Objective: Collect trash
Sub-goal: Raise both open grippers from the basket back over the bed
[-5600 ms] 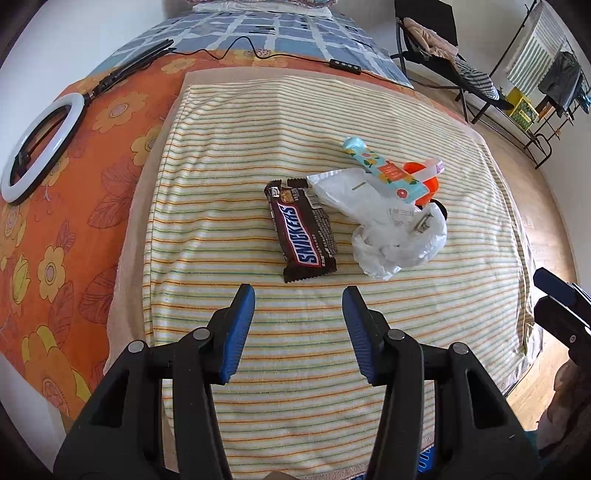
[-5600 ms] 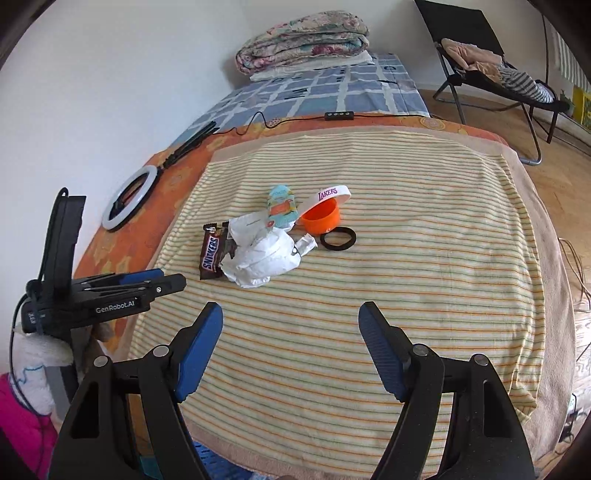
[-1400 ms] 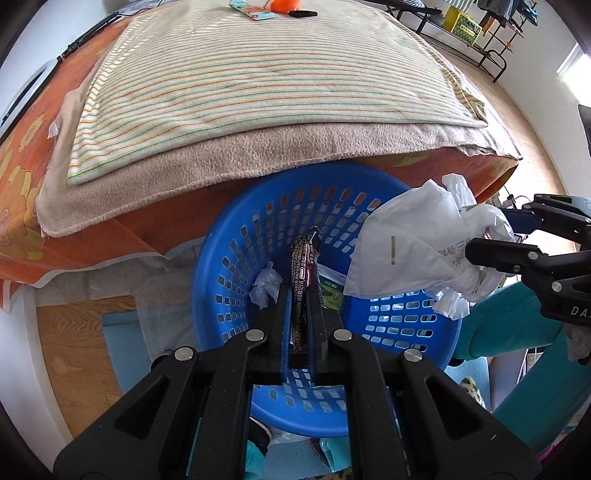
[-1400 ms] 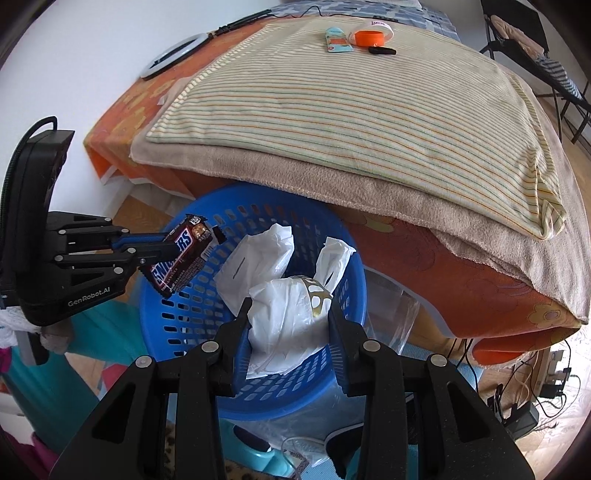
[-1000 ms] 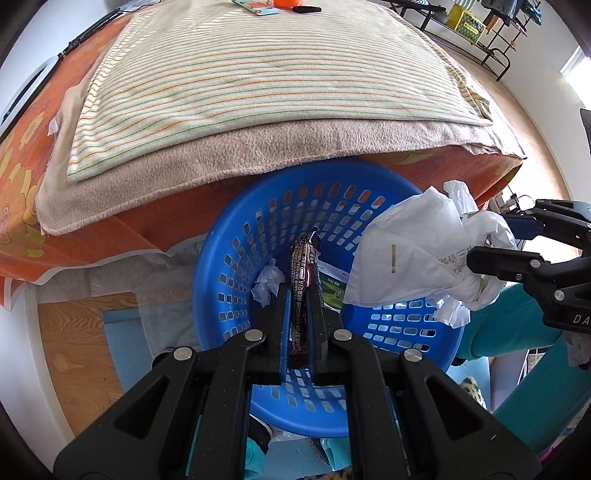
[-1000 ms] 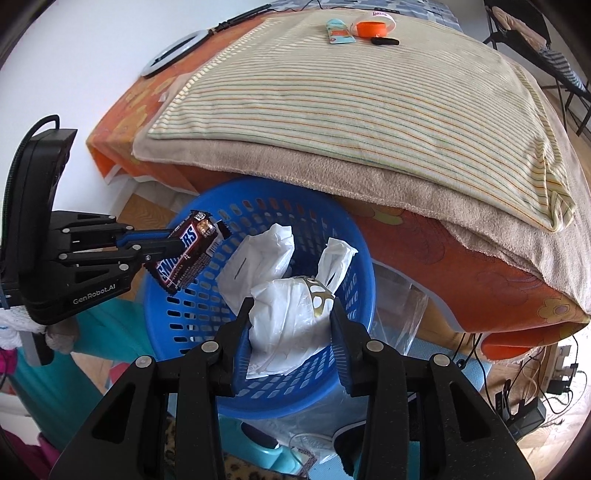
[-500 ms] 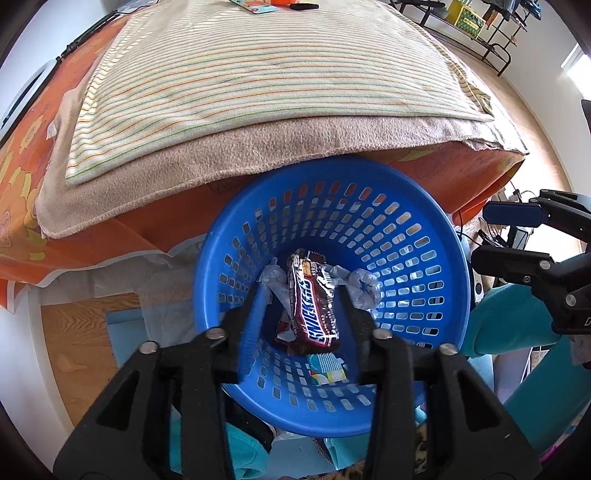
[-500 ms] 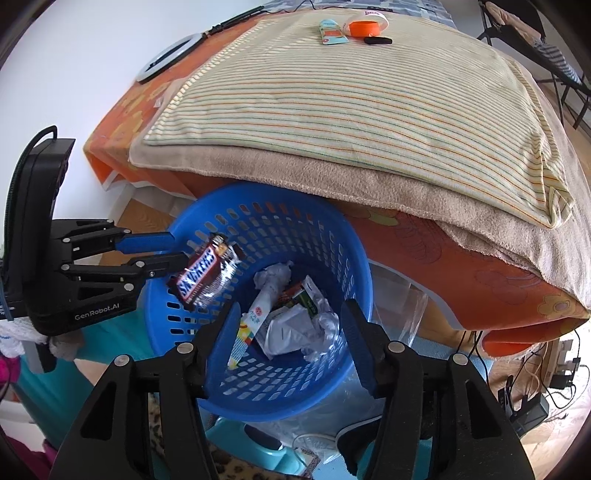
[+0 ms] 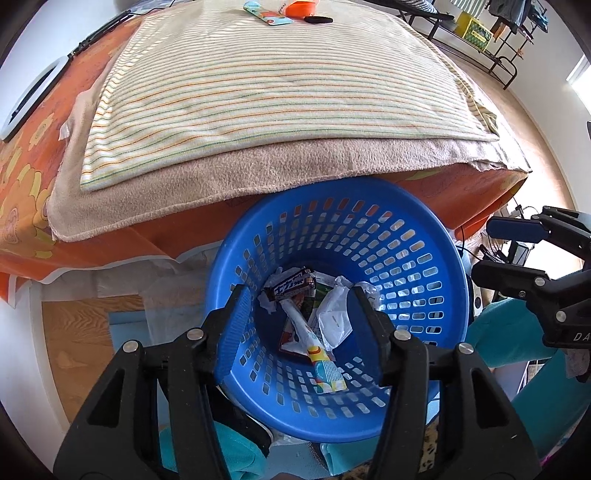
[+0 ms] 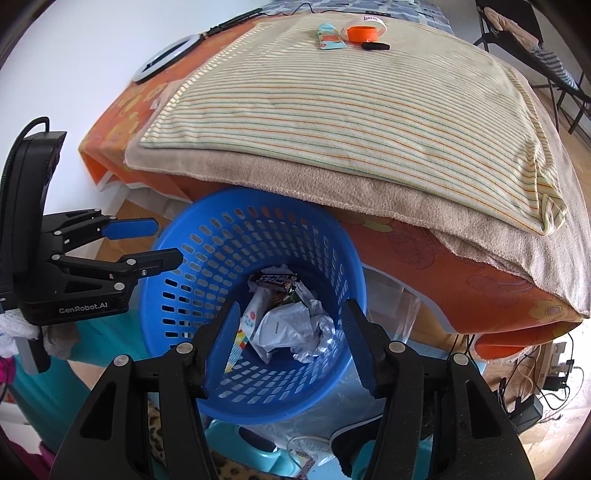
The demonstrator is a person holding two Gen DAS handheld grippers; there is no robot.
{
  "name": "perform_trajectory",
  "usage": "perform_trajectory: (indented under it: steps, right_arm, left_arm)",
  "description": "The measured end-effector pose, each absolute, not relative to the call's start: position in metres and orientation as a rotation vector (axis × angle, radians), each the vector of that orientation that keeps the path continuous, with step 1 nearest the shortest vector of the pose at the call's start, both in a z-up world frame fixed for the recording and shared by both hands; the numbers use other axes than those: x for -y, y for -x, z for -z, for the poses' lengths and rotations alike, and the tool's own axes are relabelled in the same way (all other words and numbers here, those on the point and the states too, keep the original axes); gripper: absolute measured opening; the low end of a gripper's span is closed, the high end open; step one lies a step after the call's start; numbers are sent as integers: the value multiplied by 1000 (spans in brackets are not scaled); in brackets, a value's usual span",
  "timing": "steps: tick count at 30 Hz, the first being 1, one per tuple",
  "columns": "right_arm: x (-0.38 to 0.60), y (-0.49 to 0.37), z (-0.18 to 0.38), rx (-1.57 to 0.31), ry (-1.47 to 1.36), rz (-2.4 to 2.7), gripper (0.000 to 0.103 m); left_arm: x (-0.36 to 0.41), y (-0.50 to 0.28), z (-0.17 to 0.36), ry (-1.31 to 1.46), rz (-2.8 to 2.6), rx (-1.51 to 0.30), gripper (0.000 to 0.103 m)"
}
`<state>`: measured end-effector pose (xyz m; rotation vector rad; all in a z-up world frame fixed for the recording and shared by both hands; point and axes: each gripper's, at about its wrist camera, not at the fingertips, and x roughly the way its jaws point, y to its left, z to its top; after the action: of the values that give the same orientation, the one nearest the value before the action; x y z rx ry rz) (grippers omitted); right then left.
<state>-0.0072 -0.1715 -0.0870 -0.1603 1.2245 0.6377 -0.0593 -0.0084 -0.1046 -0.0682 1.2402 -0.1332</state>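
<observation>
A blue slotted basket (image 9: 424,273) (image 10: 177,266) stands on the floor against the bed's front edge. Inside lie a Snickers wrapper (image 9: 293,287) (image 10: 275,279), a crumpled white plastic bag (image 9: 334,319) (image 10: 291,328) and a long printed wrapper (image 9: 317,356) (image 10: 245,332). My left gripper (image 9: 299,325) is open and empty above the basket; it also shows in the right wrist view (image 10: 147,243). My right gripper (image 10: 290,339) is open and empty above the basket; it also shows in the left wrist view (image 9: 513,251).
On the striped towel (image 9: 273,85) (image 10: 354,96) at the far end lie a teal patterned packet (image 9: 267,13) (image 10: 330,37), an orange cup (image 10: 364,33) and a black hair tie (image 10: 375,46). A ring light (image 10: 166,59) lies on the orange bedspread. Cables (image 10: 546,376) lie on the floor at right.
Both grippers opened over the basket. The Snickers wrapper and the white bag dropped out of them and now lie at the basket's bottom.
</observation>
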Motion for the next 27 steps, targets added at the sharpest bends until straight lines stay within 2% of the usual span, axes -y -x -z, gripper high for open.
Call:
perform_trajectory:
  steps: [18, 19, 21, 27]
  right_arm:
    - [182, -26, 44, -1098, 150, -570, 56]
    - [182, -31, 42, -1098, 144, -571, 56]
    - [184, -40, 38, -1099, 119, -579, 57]
    - [185, -65, 26, -1030, 116, -557, 57]
  left_arm:
    - [-9, 7, 49, 80, 109, -1150, 56]
    - [-10, 2, 46, 77, 100, -1146, 58]
    - [-13, -8, 41, 78, 90, -1137, 68]
    - [-17, -39, 29, 99, 99, -1109, 68]
